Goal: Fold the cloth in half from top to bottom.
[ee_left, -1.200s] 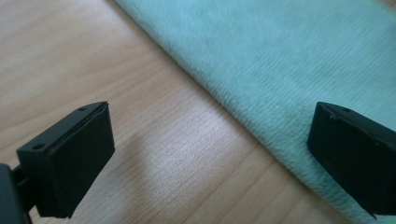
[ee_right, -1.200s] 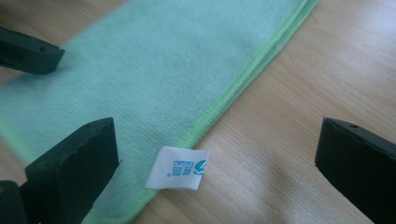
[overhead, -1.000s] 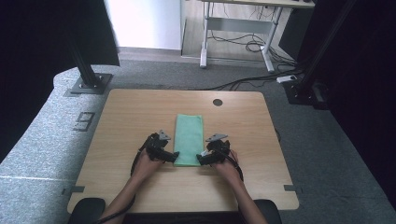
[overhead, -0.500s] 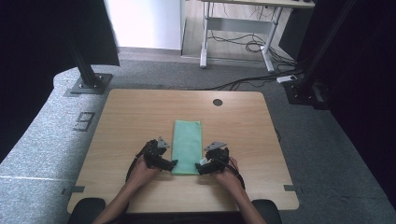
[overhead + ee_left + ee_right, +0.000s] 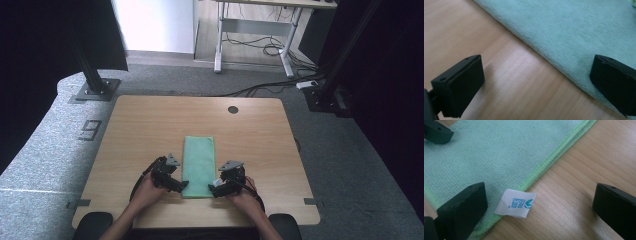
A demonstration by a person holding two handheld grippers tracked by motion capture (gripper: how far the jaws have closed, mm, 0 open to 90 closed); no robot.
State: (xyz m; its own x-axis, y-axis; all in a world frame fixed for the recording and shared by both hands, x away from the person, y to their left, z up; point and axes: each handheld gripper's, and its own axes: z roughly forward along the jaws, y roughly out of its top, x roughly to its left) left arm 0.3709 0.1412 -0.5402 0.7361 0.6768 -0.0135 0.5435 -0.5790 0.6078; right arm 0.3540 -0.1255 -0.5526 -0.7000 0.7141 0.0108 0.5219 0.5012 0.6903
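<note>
Both tools, left (image 5: 536, 82) and right (image 5: 539, 210), spread over the green cloth's (image 5: 198, 165) near corners, far end cut off.

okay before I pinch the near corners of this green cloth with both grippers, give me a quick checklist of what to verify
1. Left gripper open, jaws straddling the cloth's edge: ok.
2. Right gripper open, jaws straddling the hemmed edge: ok.
3. Green cloth lies flat and folded on the table: ok.
4. White tag sits between the right jaws and may get pinched too: not ok.
5. Both layers at the hem caught by one pinch: cannot tell.
6. Both grippers at the cloth's near end: ok.
</note>
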